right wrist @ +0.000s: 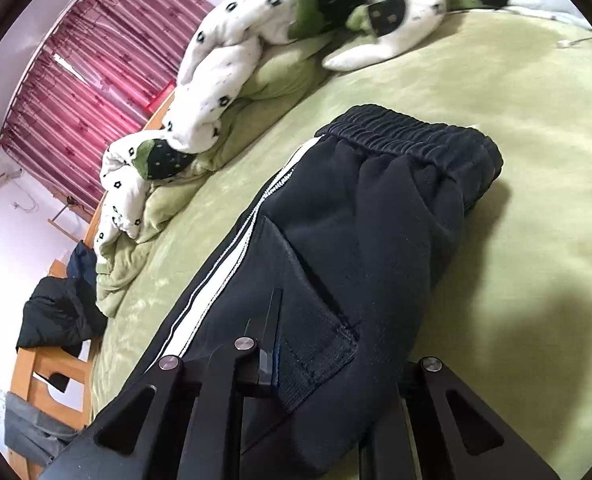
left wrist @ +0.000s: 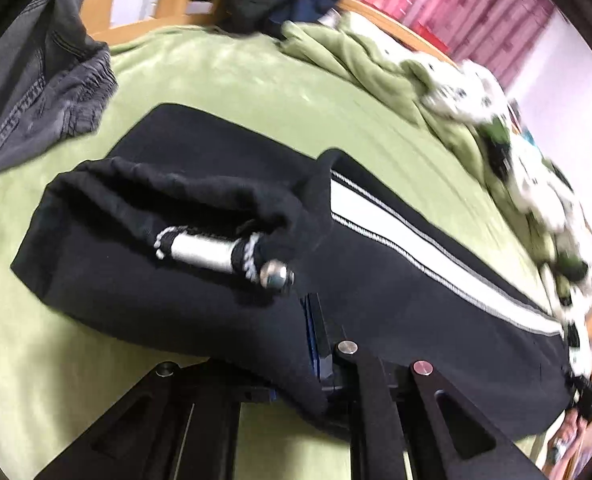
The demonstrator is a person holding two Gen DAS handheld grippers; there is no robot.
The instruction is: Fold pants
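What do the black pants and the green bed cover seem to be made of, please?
Black pants: probably thick knit fleece or sweatshirt cotton, matte, with a ribbed elastic waistband. Green bed cover: seemingly plush velvety fabric, since its nap shows light and dark patches.

Your right gripper (right wrist: 274,344) has its fingers (right wrist: 272,320) clamped on the black pants (right wrist: 355,240) near the white side stripe (right wrist: 224,276). Elastic waistband (right wrist: 407,132) points away, on the green bed (right wrist: 515,120). Patterned quilt (right wrist: 232,68) bunched behind, red curtain (right wrist: 96,60) at left.
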